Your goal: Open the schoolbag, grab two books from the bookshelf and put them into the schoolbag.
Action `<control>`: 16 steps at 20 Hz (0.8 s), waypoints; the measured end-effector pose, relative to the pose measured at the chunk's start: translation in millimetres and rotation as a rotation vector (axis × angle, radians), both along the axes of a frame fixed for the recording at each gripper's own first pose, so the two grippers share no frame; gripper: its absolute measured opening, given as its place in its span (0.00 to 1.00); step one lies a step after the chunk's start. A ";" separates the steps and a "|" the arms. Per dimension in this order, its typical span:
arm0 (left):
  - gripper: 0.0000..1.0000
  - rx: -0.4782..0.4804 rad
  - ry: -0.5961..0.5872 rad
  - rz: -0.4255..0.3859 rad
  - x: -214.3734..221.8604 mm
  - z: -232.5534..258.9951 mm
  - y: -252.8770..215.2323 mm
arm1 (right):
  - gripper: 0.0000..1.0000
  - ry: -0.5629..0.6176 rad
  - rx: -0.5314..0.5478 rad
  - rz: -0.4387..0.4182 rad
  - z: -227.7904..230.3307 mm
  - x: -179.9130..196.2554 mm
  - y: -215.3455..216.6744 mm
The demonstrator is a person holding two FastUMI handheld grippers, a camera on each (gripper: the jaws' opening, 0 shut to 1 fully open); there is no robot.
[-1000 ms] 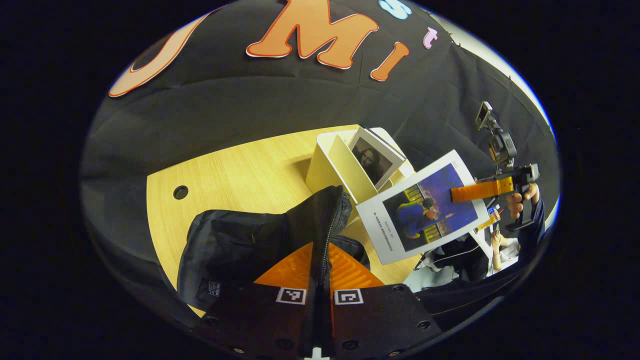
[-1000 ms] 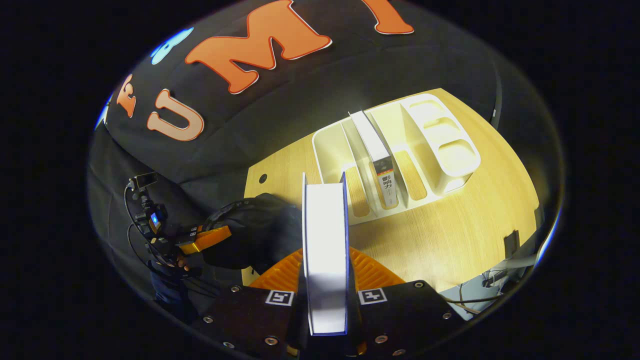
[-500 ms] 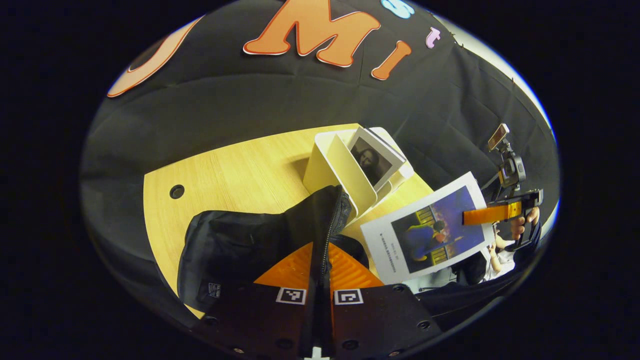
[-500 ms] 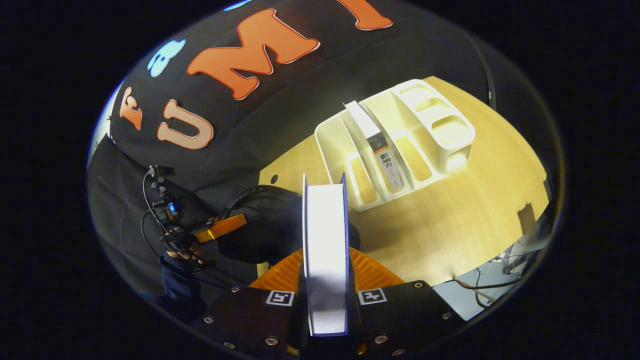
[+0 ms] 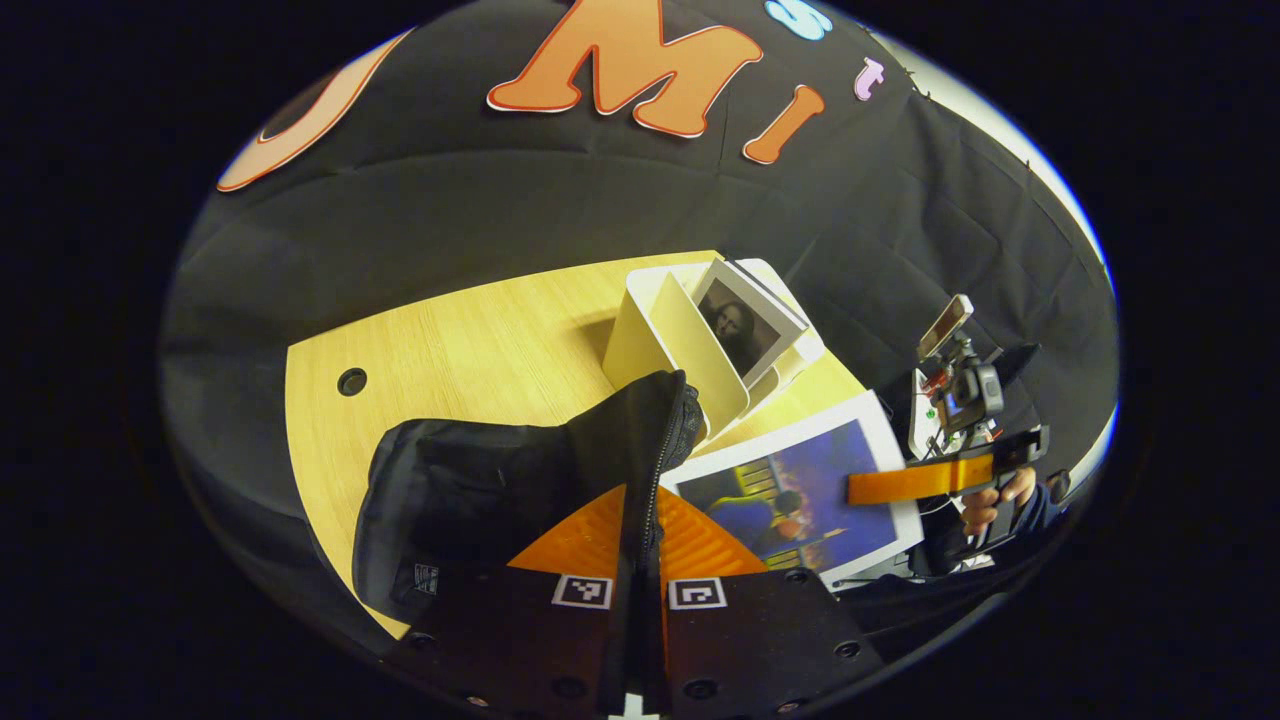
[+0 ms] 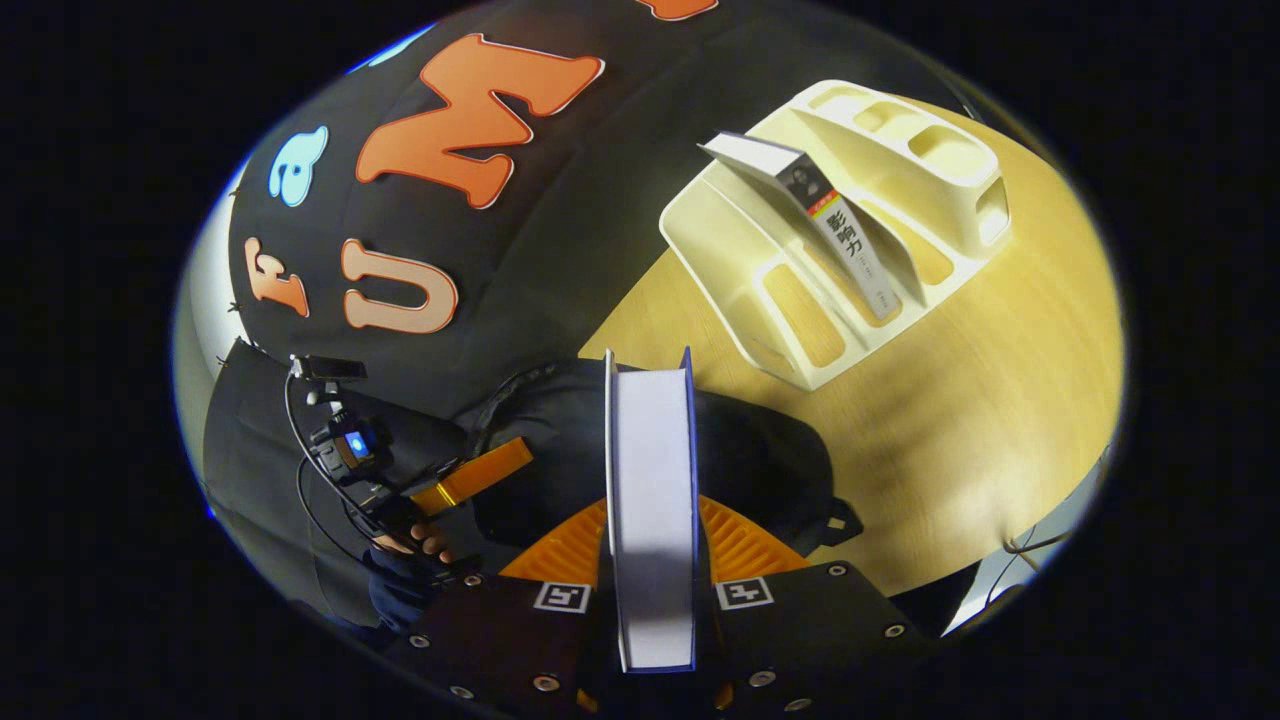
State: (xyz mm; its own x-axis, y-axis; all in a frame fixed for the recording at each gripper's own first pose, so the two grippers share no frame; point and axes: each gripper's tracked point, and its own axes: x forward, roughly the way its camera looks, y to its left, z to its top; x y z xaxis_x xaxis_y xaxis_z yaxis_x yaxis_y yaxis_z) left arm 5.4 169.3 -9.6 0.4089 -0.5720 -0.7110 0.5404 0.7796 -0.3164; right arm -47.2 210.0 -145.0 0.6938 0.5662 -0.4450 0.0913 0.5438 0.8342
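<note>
A black schoolbag point(image 5: 470, 490) lies on the wooden table point(image 5: 480, 340). My left gripper point(image 5: 645, 520) is shut on its zipper edge point(image 5: 650, 430) and holds that edge up. My right gripper point(image 6: 650, 520) is shut on a blue-covered book point(image 6: 650, 470), page edges facing the camera, just above the schoolbag point(image 6: 760, 450). In the left gripper view this book point(image 5: 790, 490) lies nearly flat beside the raised bag edge, with the right gripper point(image 5: 900, 483) on its right side. A second book point(image 6: 850, 250) leans in the white bookshelf point(image 6: 740, 260).
The bookshelf point(image 5: 660, 330) stands right behind the bag, its portrait-covered book point(image 5: 745, 325) facing left. A round cable hole point(image 5: 351, 381) sits in the table at the far left. A hand point(image 6: 420, 540) holds the left gripper point(image 6: 480, 472). The table's edge runs close on the right.
My right gripper has carried the blue book down and towards the bag, tilting it flatter. The left gripper has kept the bag edge raised in the same place.
</note>
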 end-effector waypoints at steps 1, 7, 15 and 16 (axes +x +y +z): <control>0.07 -0.001 0.000 0.003 -0.3 2.4 -0.9 | 0.31 0.014 0.017 0.003 -9.6 3.2 7.3; 0.07 -0.006 0.018 0.002 -6.6 3.2 -4.5 | 0.31 0.045 0.138 -0.043 -42.9 23.3 52.5; 0.07 -0.003 0.028 -0.010 -9.6 2.7 -12.1 | 0.31 0.020 0.200 -0.108 -74.7 62.6 93.5; 0.07 -0.003 0.027 -0.010 -9.0 4.0 -12.2 | 0.31 0.017 0.196 -0.106 -76.1 66.1 98.4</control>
State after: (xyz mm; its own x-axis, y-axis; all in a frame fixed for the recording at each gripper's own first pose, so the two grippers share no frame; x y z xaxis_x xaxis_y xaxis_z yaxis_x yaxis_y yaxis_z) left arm -3.6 157.1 -5.5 0.3844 -0.5779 -0.7199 0.5393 0.7735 -0.3329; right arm 18.9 308.4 -221.2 0.7475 0.5671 -0.3459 0.1546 0.3579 0.9209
